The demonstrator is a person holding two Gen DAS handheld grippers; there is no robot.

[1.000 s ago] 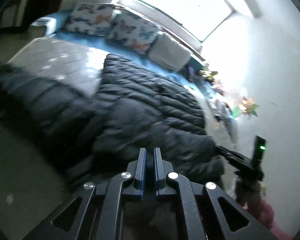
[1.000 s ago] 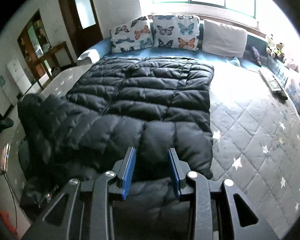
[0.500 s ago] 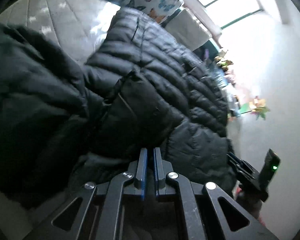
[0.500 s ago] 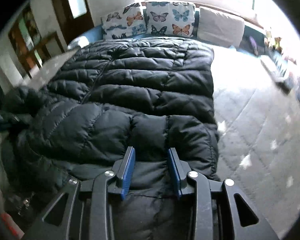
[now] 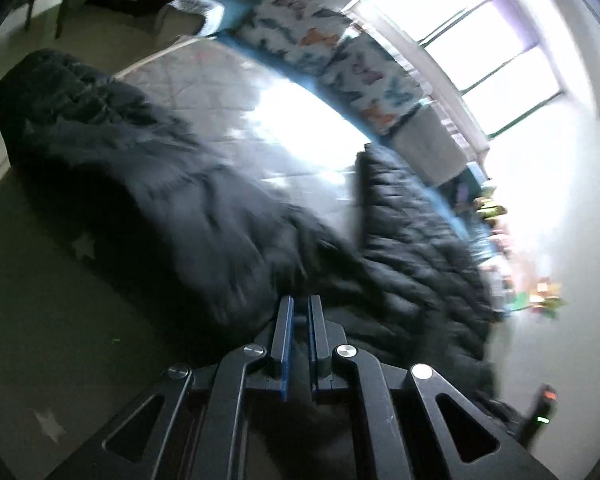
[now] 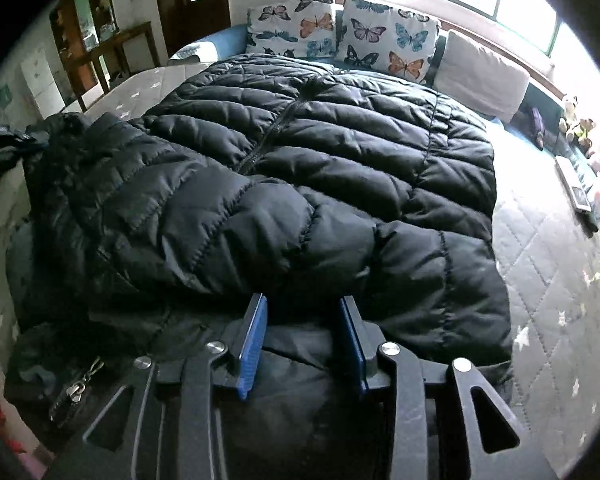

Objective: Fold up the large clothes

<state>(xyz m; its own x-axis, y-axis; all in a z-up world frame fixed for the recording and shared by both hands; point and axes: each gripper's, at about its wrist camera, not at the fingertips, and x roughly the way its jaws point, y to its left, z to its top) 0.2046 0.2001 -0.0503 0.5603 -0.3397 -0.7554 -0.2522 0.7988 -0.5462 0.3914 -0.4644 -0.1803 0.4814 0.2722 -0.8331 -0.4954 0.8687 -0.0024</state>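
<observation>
Your bed (image 6: 540, 248) carries one black puffer jacket (image 6: 300, 160) and three pillows (image 6: 392, 36); left gripper (image 5: 299, 304) pinched together, right gripper (image 6: 304, 304) opening over jacket.

The black puffer jacket (image 6: 300, 168) covers the bed's middle; bare quilted mattress (image 6: 548, 264) lies right.

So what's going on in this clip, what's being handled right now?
A person with a gripper in each hand is folding a black puffer jacket spread on a quilted bed. The left gripper is shut; dark fabric lies right at its tips, but blur hides whether it grips any. The right gripper sits at the jacket's near edge, its jaws opening, with fabric between them but not pinched. Butterfly pillows line the far end.
</observation>
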